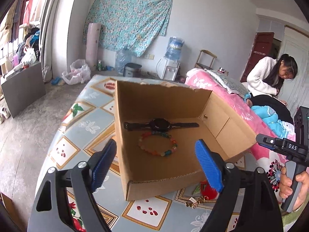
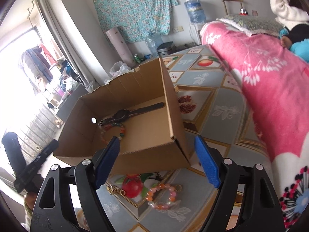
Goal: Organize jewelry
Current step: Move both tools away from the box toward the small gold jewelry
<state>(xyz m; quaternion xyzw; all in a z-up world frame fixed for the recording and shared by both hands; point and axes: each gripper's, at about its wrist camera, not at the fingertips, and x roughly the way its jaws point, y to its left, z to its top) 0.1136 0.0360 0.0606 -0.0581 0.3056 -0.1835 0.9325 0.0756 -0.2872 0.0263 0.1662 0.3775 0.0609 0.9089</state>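
Note:
An open cardboard box [image 1: 164, 98] stands on the table. On its floor lie a black watch [image 1: 160, 125] and a multicoloured bead bracelet [image 1: 157, 144]. My left gripper [image 1: 155, 143] is open above the box's near left corner, one blue finger outside the left wall, nothing between the pads. In the right wrist view the box [image 2: 144, 160] shows the watch [image 2: 123, 114] and bracelet [image 2: 114, 131] inside. My right gripper [image 2: 156, 141] is open over the box's near right corner, holding nothing. In front of the box lie a pink-orange bead bracelet [image 2: 162, 195] and a gold chain [image 2: 115, 190].
A fruit-patterned cloth [image 1: 87, 123] covers the table. A bed with a pink blanket [image 2: 270, 77] runs along the right. A person in a white sweater [image 1: 266, 77] bends over it. A hand [image 1: 289, 183] holds the right gripper [image 1: 270, 142]. Water bottles and bags stand by the far wall.

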